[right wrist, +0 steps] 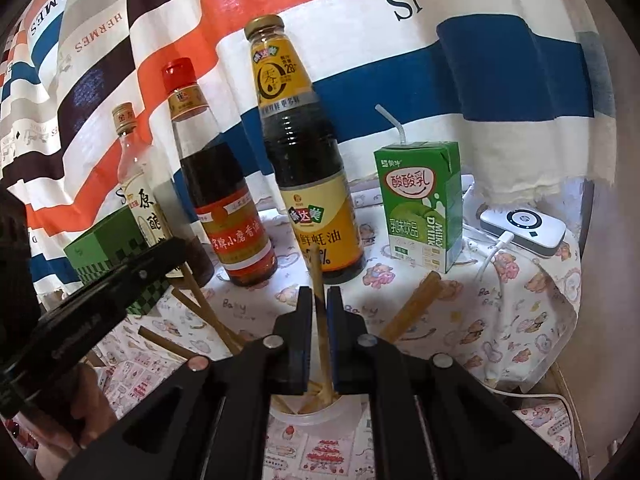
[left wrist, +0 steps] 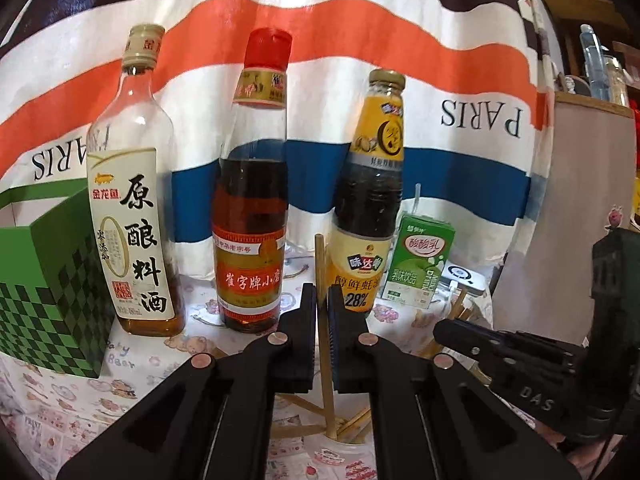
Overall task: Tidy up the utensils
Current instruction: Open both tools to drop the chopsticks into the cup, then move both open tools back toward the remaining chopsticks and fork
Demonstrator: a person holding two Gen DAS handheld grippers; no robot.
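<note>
Chopsticks are in both of your grippers. Your left gripper (left wrist: 322, 300) has its fingers (left wrist: 306, 320) closed almost fully on a single chopstick (left wrist: 322, 280), which stands nearly upright between the pads, its top above the fingertips and its lower end down in the white cup (left wrist: 352, 446) below the fingers. Your right gripper (right wrist: 319, 300) is in the same state: fingers (right wrist: 302, 320) pinched onto another upright chopstick (right wrist: 318, 280), whose lower end sits in the cup (right wrist: 320, 416) with other sticks just under the fingers.

More loose chopsticks (right wrist: 200, 304) lie on the counter (right wrist: 500, 320) to the left of your right fingers, and one thick stick (right wrist: 412, 304) leans out to their right. In the right wrist view your left gripper crosses the frame at the far left, above those loose sticks.

Beyond the fingertips stand three bottles in a row: a cooking wine bottle (left wrist: 132, 200) farthest left, a sesame oil bottle (left wrist: 252, 208) with a red cap just left of centre, and an oyster sauce bottle (left wrist: 368, 200) straight behind the held chopstick. A green milk drink carton (right wrist: 420, 208) with a straw stands to the right of the fingers, a white device (right wrist: 524, 226) with a cable farther right, and a green checked box (left wrist: 48, 280) far to the left. A striped cloth (left wrist: 320, 80) hangs behind everything.
</note>
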